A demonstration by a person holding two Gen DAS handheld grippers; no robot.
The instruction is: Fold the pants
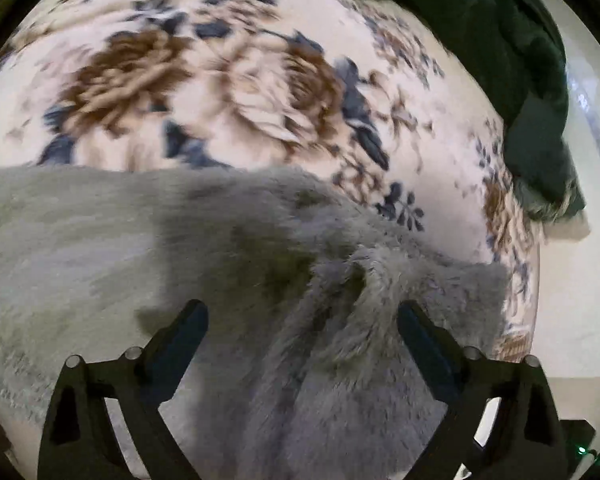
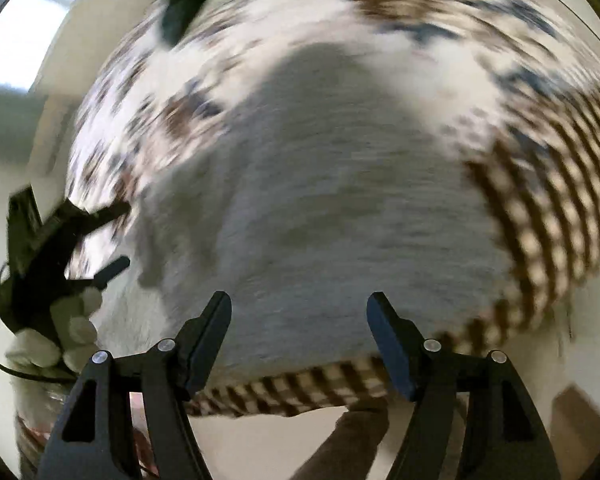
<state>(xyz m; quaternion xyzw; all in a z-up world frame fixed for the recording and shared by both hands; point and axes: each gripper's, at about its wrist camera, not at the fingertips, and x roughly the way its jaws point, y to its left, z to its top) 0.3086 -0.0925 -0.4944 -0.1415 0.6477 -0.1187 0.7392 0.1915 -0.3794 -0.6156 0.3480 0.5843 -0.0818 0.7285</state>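
The fuzzy grey pants (image 1: 148, 248) lie on a floral blanket (image 1: 204, 80); a rumpled fold of them rises just ahead of my left gripper (image 1: 302, 316), which is open and empty above the fabric. In the blurred right wrist view the pants (image 2: 320, 208) spread across the middle. My right gripper (image 2: 299, 308) is open and empty over their near edge. The left gripper also shows in the right wrist view (image 2: 118, 236), open, held by a white-gloved hand at the left.
A dark green garment (image 1: 512, 60) lies at the blanket's far right. The blanket (image 2: 540, 208) has a brown checked border near its edge (image 2: 300, 388). Pale floor (image 1: 572, 304) lies beyond the edge.
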